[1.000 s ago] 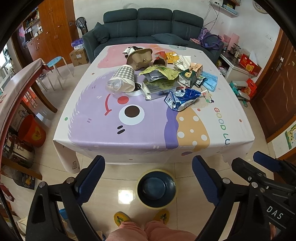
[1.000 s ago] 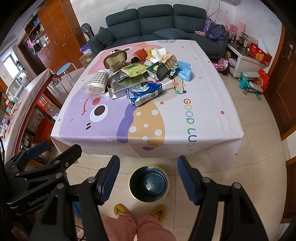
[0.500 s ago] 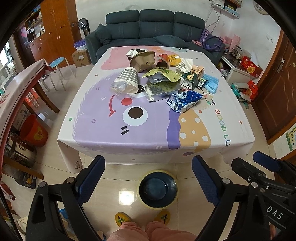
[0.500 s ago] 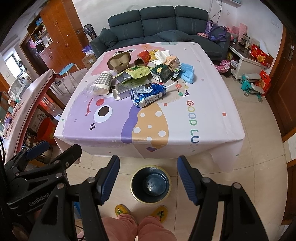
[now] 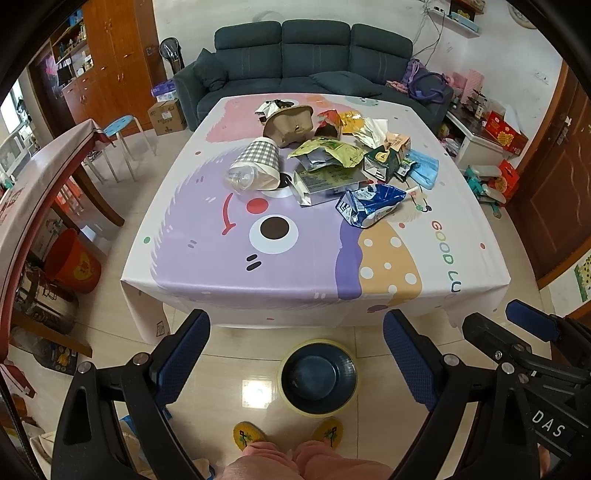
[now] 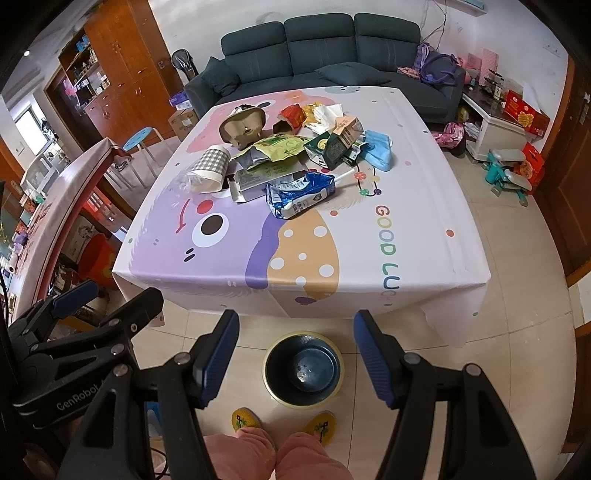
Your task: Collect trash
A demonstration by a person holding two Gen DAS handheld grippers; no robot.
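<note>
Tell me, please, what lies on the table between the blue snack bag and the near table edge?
Nothing lies there. Between the blue snack bag and the near table edge only the printed tablecloth shows, in both wrist views.

A dark blue-grey sofa (image 5: 314, 48) stands against the far white wall (image 5: 184, 18). Wooden cabinets (image 5: 107, 70) line the left side, with a blue stool (image 5: 120, 123) near them. Glossy beige floor tiles (image 5: 236, 373) reflect light. A brown door (image 5: 554, 192) stands right.
</note>
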